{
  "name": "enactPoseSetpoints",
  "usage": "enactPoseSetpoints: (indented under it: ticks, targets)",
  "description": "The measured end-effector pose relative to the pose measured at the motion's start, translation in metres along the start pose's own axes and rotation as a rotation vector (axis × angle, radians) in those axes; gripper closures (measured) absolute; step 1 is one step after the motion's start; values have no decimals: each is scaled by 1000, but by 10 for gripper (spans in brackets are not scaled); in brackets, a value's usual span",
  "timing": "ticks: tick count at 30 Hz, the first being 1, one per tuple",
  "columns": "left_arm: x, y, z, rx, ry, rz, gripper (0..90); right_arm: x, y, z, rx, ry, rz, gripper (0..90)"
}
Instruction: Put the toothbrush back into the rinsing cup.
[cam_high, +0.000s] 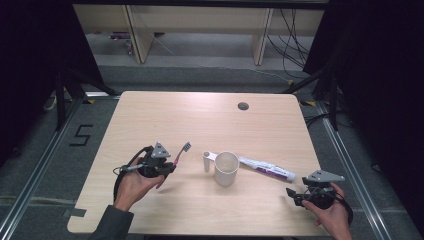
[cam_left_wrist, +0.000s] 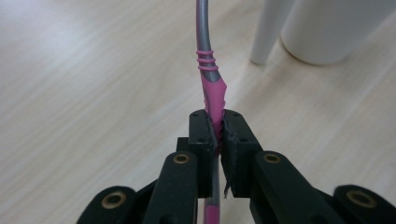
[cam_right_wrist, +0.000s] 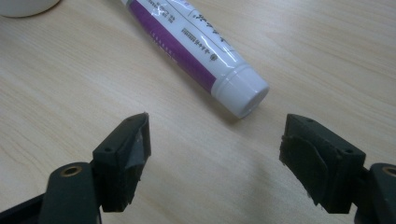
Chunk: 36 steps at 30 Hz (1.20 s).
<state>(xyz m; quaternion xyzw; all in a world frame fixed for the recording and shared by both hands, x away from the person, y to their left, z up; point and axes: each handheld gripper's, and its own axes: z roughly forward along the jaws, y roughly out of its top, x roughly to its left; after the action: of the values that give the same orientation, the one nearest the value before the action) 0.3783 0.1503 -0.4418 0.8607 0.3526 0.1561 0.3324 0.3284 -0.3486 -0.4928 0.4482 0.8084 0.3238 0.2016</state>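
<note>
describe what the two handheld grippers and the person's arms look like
Both are black handheld tools. The left gripper and right gripper each carry a grey three-cornered plate on top and trail a black cable. In the gripper views their black jaws are boxy blocks on rounded link arms with brass-coloured rivets, and the inner pads look worn and ragged. A dark grey sleeve covers the left forearm; the right hand shows no sleeve.

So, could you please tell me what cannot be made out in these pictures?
- Toothbrush head: cut off by the top edge in the left gripper view.
- Print on the toothpaste tube: too small to read in the right gripper view.
- Inside of the cup: hidden by its own wall in the high view.
</note>
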Motion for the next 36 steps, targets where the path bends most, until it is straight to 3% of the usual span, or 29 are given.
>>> enactPoseSetpoints:
  ticks: [1, 2, 3, 4, 5, 7, 8, 10, 11, 12, 13, 14, 17, 18, 20, 24, 25, 29, 30, 32, 36]
  targets:
    - [1, 1, -2, -21, 13, 10, 829, 1, 0, 0, -3, 3, 13, 249]
    - [2, 1, -3, -30, 17, 12, 829, 0, 0, 1, -2, -2, -9, 249]
    - [3, 2, -4, -71, 29, 15, 828, 0, 0, 0, -3, -5, -3, 249]
    - [3, 2, -4, -71, 29, 15, 829, 0, 0, 0, -3, -5, -3, 249]
    - [2, 2, -4, -106, 46, -6, 829, 0, 0, 0, -1, 3, 3, 249]
    - [4, 2, -5, -143, 64, 5, 829, 1, 1, -1, 6, 0, 15, 249]
    - [5, 3, -6, -170, 66, -11, 829, 0, 0, -1, 5, -4, 6, 249]
    - [7, 3, -8, -169, 80, 2, 829, 1, 1, -1, 8, 1, 18, 249]
    - [8, 3, -8, -179, 70, -11, 828, 0, 0, 0, -2, -4, -6, 249]
    - [8, 3, -9, -229, 72, -37, 829, 1, 1, 0, 6, -1, 13, 249]
    - [8, 3, -9, -229, 72, -37, 828, 1, 1, 0, 6, -1, 13, 249]
    - [9, 3, -8, -269, 52, -65, 828, 0, 1, 0, -1, 4, 7, 249]
    - [9, 5, -9, -278, 56, -62, 829, 1, 1, -1, 13, -1, 23, 249]
    - [8, 5, -8, -303, 48, -73, 828, 0, 0, 0, 0, -8, -5, 249]
    - [7, 7, -9, -342, 39, -86, 829, 1, 1, -1, 9, -2, 25, 249]
    - [4, 13, -8, -404, 22, -107, 828, 1, 1, -1, 7, -1, 23, 249]
    - [4, 15, -8, -409, 20, -101, 828, 0, 0, 0, -1, -7, 0, 249]
    - [-1, 24, -6, -444, 10, -103, 828, 0, 1, -1, 2, -1, 16, 249]
    - [-2, 27, -5, -448, 0, -100, 828, -2, 0, 1, -17, -2, -19, 249]
    - [-4, 31, -5, -459, 2, -96, 828, -1, 0, 0, -5, -4, -5, 249]
    - [-8, 38, -2, -480, -5, -95, 828, -2, 0, 1, -21, -6, -23, 249]
